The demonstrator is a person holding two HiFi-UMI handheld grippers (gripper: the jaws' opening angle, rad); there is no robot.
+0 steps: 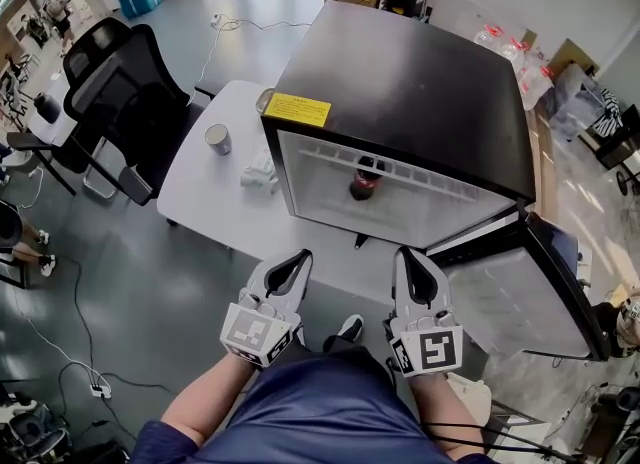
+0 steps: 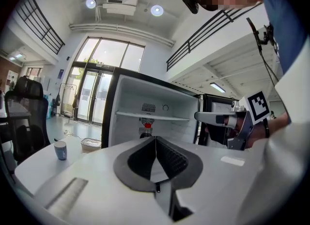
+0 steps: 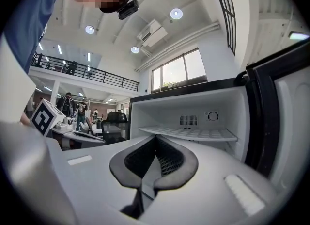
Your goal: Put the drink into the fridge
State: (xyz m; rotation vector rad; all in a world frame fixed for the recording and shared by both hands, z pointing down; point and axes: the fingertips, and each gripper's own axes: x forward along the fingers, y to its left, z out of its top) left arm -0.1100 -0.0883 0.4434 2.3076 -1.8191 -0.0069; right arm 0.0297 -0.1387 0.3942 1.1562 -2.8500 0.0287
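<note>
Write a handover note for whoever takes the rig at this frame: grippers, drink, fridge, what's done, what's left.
Left gripper: shut, empty.
Right gripper: shut, empty. Both are held in front of the fridge.
Drink: upright inside the fridge, below the shelf.
Door: open, swung to the right.
Done: the drink is in.
Left: probably only closing the door.

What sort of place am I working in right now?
Most likely an open-plan office or lab workspace, not a home kitchen: a black mesh swivel chair by a white rounded table, a small black fridge with its door open, and a railed mezzanine under a high ceiling.
</note>
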